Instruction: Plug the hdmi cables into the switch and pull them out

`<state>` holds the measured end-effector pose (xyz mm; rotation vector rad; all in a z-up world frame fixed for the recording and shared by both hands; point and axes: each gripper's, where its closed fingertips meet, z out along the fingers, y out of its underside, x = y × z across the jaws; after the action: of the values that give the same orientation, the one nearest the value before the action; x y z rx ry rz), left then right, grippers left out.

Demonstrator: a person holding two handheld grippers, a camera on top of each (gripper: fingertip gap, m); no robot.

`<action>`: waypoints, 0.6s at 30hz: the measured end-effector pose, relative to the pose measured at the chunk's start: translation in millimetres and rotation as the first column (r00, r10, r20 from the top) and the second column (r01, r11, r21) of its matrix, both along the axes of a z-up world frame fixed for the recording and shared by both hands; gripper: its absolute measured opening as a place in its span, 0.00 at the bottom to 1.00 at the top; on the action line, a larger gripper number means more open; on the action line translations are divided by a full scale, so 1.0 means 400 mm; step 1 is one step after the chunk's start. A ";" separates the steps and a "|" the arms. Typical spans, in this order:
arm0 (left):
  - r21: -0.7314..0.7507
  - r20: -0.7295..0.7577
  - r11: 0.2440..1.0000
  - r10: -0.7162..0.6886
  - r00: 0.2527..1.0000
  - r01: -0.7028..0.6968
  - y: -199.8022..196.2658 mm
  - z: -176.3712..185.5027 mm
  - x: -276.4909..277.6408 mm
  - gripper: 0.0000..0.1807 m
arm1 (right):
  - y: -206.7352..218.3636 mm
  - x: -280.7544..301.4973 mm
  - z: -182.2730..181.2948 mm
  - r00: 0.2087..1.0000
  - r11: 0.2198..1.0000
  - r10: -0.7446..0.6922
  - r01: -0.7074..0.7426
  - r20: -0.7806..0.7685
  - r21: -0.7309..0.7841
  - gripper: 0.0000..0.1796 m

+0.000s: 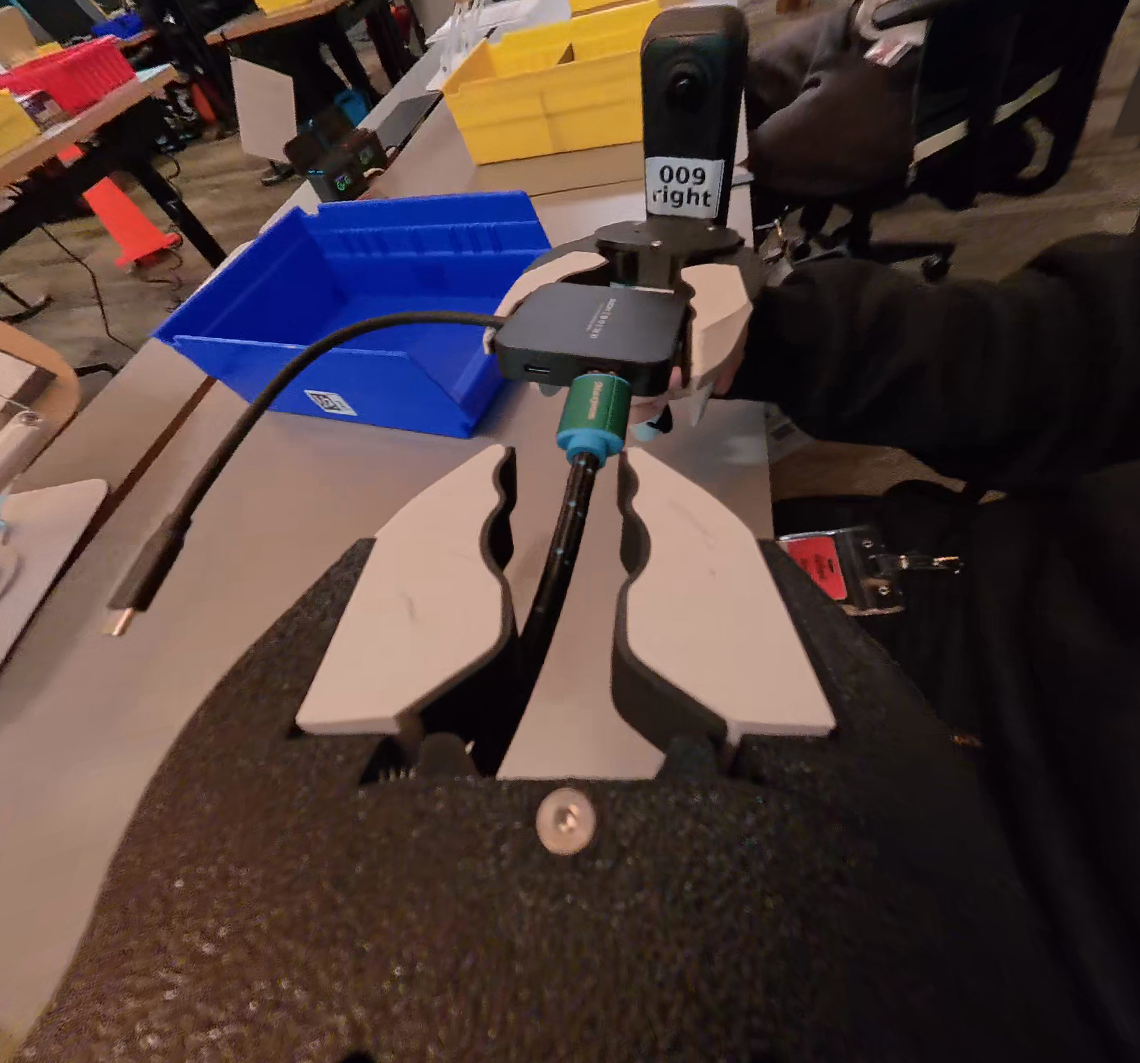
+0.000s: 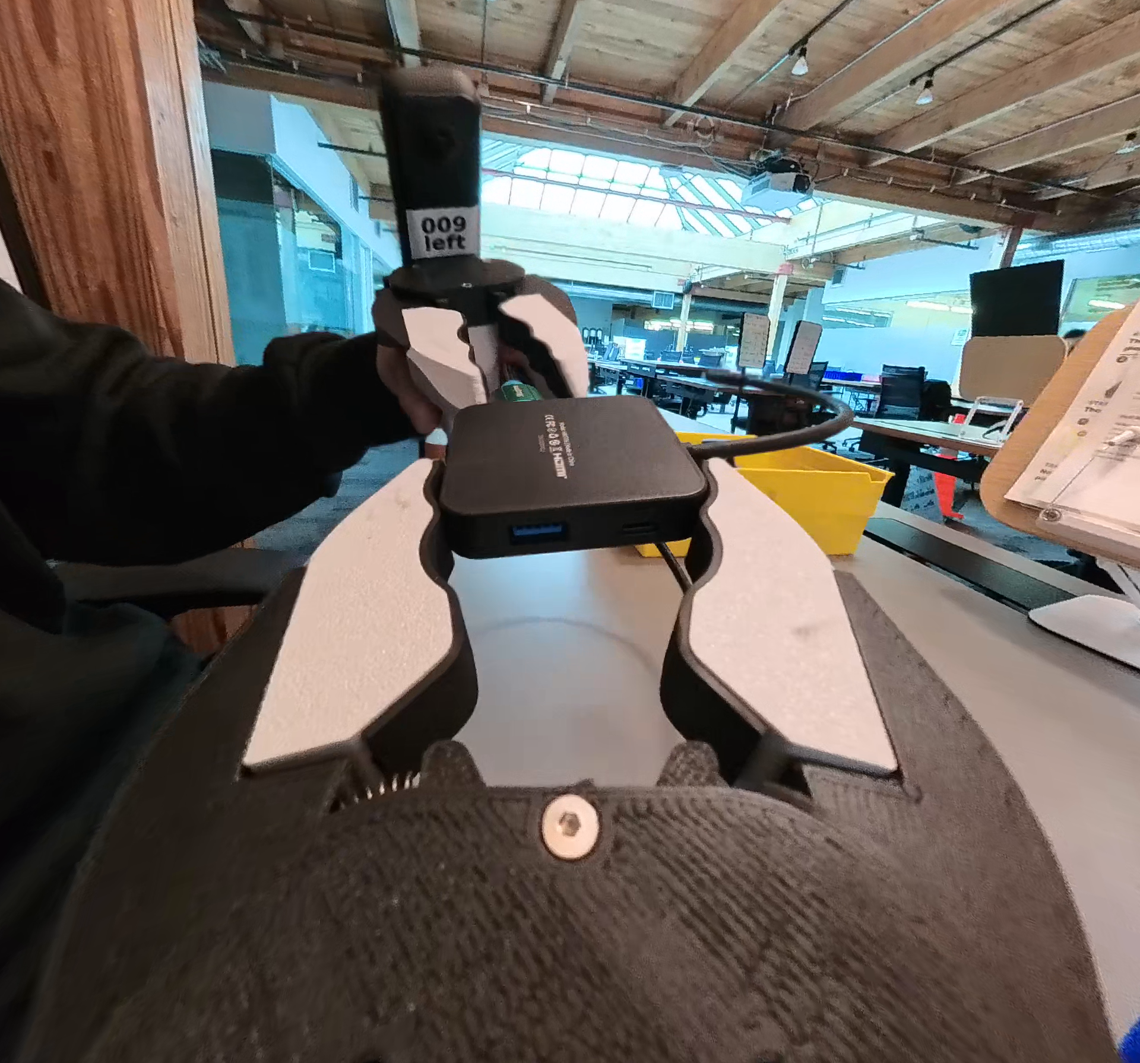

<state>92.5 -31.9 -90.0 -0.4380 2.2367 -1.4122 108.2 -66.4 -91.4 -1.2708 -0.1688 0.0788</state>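
Switch [image 2: 570, 469], a small rigid black box that looks light, is clamped by its side edges in the right tool [image 2: 570, 515] above the counter [image 1: 259, 515]. One green plug [image 1: 593, 413] sits in its port; the left tool [image 1: 564, 466] stands released around that cable, best gripped on the stiff plug. Two cables show, one the switch's own lead [image 1: 277, 392]

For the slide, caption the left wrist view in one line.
Right gripper holds the black switch while the open left gripper straddles the cable behind the green HDMI plug seated in its port.
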 end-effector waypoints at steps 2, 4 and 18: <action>-0.025 -0.015 0.999 -0.020 1.000 0.020 -0.004 -0.005 -0.003 0.14 | -0.002 0.003 -0.003 1.000 1.000 0.003 -0.003 -0.004 0.000 0.42; -0.037 -0.028 0.998 -0.056 0.998 0.055 -0.013 -0.014 -0.011 0.11 | -0.004 0.002 -0.007 1.000 1.000 0.007 -0.007 0.003 -0.003 0.42; -0.126 -0.010 0.988 -0.092 0.996 0.090 -0.012 0.005 -0.025 0.11 | -0.001 -0.001 -0.010 1.000 1.000 0.009 -0.009 0.006 -0.010 0.42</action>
<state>82.3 -36.7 -87.9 -0.3935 2.2132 -1.6084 107.9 -66.8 -95.6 -1.2801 -0.1799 0.0835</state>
